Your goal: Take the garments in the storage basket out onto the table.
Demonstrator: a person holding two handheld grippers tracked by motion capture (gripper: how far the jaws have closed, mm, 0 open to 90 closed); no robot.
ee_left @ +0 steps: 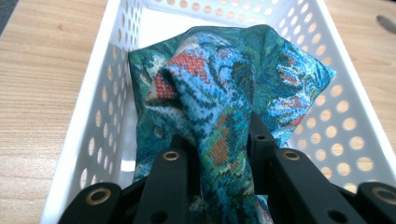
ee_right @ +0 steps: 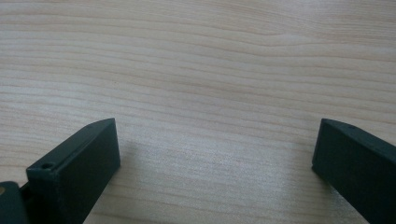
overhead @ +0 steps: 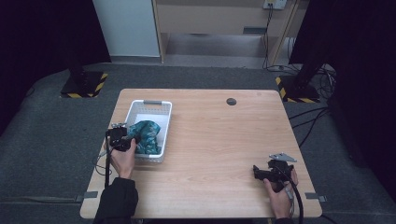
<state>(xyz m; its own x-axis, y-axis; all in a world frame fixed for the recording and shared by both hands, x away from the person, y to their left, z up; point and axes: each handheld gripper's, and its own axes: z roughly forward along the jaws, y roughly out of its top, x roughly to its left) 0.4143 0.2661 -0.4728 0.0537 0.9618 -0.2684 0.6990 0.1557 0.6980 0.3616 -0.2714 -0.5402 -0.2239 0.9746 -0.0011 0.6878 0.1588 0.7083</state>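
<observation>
1. High view: the wooden table point(overhead: 224, 140) is evenly and softly lit from above, with dark surroundings at 9 and 3 o'clock.
2. Left gripper view: bright, with the cloth point(ee_left: 224, 93) sharp and the near jaws soft.
3. Right gripper view: a pale sheen at center, faint shadows beside the blurred jaws.

Basket walls point(overhead: 164, 135) hem in cloth point(overhead: 147, 135) – tabletop point(overhead: 224, 140) rightward seemingly open

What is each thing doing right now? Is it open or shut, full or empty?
Cloth: bunched up, in the basket, pinched by the left tongs.
Basket: upright on the table, holding the cloth, far end bare.
Left tongs: shut on the cloth.
Right tongs: open, nothing between them, low over the table.
Table: bare wood around the basket.
</observation>
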